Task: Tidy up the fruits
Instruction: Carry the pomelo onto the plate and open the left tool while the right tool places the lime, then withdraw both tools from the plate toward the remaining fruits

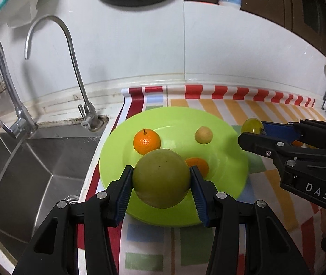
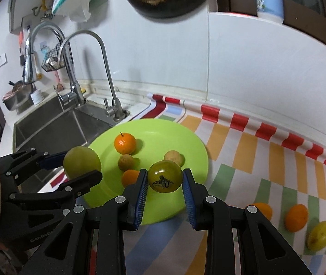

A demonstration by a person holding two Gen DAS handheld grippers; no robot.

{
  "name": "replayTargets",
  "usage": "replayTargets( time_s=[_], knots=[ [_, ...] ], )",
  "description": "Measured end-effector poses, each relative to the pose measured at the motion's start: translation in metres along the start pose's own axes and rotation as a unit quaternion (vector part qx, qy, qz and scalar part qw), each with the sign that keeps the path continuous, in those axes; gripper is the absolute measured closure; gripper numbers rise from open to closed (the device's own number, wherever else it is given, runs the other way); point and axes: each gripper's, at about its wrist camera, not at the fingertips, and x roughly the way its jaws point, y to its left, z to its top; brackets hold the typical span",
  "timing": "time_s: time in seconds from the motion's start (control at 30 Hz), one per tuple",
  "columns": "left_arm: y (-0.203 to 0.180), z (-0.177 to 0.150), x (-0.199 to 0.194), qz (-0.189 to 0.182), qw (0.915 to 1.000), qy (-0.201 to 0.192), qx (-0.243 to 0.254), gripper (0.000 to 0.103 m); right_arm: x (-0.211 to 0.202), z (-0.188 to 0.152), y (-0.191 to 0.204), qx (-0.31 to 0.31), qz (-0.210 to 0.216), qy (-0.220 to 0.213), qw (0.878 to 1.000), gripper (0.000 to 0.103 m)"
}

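both claws carry fruit over the green plate

left claw pinches a big round green fruit above the plate's near side, no clear long axis. right claw pinches a small green tomato, dark stem end facing the camera. tangerine on plate, stem up. loose fruits on striped cloth.

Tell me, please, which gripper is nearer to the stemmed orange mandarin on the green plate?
Left. The left gripper holds its large green fruit just in front of the mandarin; the right gripper hangs over the plate's opposite edge.
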Motion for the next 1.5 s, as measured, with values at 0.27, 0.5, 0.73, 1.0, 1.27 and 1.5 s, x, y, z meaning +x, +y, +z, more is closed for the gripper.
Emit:
replayTargets(
  time_s=[0.27,0.5,0.73,1.0,1.27,1.5],
  knots=[
    [0.003,0.001,0.025,-0.008,0.9997,0.021,-0.007,0.055,0.035,-0.001,-0.003,0.003,0.008,0.027,1.000,0.072],
    [0.001,0.002,0.027,-0.009,0.9998,0.016,0.003,0.044,0.049,0.002,-0.009,0.017,0.009,0.033,0.999,0.053],
    [-0.004,0.007,0.004,0.011,0.9998,-0.016,0.003,0.040,0.024,0.002,-0.013,0.025,-0.008,0.007,1.000,0.053],
    [-0.013,0.007,-0.020,0.006,0.9996,-0.027,-0.001,0.039,-0.017,-0.005,-0.021,0.040,-0.034,-0.014,0.998,0.053],
    [-0.033,0.010,-0.048,-0.009,0.9989,-0.046,0.008,0.036,-0.060,-0.018,-0.027,0.052,-0.056,-0.034,0.996,0.053],
    [-0.054,0.007,-0.073,-0.032,0.9973,-0.062,0.026,0.033,-0.097,-0.038,-0.031,0.067,-0.081,-0.047,0.993,0.046]
  ],
)
